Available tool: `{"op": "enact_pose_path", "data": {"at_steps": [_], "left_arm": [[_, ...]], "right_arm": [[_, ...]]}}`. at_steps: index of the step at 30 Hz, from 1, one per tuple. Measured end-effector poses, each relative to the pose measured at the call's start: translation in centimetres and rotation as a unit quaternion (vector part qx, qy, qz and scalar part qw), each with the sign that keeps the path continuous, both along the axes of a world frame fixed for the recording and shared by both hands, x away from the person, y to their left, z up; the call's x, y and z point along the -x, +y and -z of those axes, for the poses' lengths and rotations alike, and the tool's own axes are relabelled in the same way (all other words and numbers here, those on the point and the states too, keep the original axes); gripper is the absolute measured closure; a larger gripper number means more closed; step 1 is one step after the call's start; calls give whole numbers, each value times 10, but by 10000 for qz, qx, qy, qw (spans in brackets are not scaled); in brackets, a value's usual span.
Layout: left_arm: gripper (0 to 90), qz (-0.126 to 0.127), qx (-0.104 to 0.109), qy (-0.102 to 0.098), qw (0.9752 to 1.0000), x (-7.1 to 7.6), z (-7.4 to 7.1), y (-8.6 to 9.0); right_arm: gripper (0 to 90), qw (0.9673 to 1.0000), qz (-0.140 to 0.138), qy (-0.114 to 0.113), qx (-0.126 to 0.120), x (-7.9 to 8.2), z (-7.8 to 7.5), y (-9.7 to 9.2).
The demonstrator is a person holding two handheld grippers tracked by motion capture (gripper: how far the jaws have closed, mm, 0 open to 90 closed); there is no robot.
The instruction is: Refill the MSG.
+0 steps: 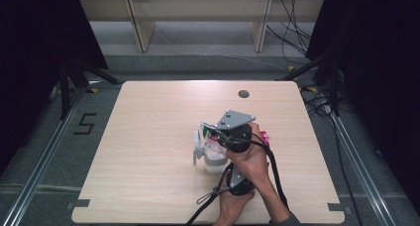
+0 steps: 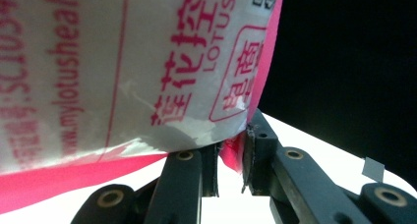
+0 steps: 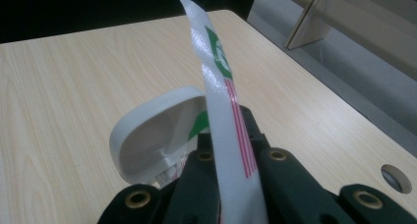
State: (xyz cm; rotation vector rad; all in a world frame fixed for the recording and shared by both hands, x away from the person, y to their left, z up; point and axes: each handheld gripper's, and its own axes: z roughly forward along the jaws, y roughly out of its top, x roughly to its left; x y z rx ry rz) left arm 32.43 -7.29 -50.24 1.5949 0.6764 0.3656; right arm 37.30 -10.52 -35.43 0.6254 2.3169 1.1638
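A white plastic packet (image 2: 123, 62) with red print and a pink edge is held between both grippers over the table's middle. My left gripper (image 2: 231, 155) is shut on the packet's pink lower corner. My right gripper (image 3: 231, 135) is shut on the packet's (image 3: 221, 91) thin sealed edge, which bears a green mark and red stripes and stands up from its jaws. In the high view the packet's green-marked end (image 1: 208, 131) shows beside the right gripper's grey plate (image 1: 236, 120). A white mug (image 1: 214, 160) stands on the table just below and left of it; the mug (image 3: 152, 130) lies close behind the right jaws.
The pale wooden table (image 1: 148, 137) has a round cable hole (image 1: 243, 93) near its far edge. Both hands and their trailing cables (image 1: 275, 171) crowd the table's near middle. Black curtains flank the table; wooden shelving legs (image 1: 141, 28) stand beyond it.
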Motion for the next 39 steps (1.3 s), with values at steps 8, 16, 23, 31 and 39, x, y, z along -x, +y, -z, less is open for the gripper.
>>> {"op": "enact_pose_path", "data": {"at_steps": [8, 16, 23, 31, 39], "left_arm": [[785, -12, 34, 33, 10000, 0, 0, 0], [785, -69, 113, 6, 9999, -1, 1, -2], [784, 7, 31, 11, 10000, 0, 0, 0], [785, -31, 40, 19, 10000, 0, 0, 0], [785, -63, 33, 2, 10000, 0, 0, 0]], "right_arm": [[900, 10000, 30, -4, 23, -1, 2, 1], [900, 10000, -8, -35, 23, -1, 1, 0], [900, 10000, 61, 10, -10, 0, 1, 0], [900, 10000, -8, -66, 31, -1, 1, 0], [900, 9999, -43, -64, 72, 0, 1, 2]]}}
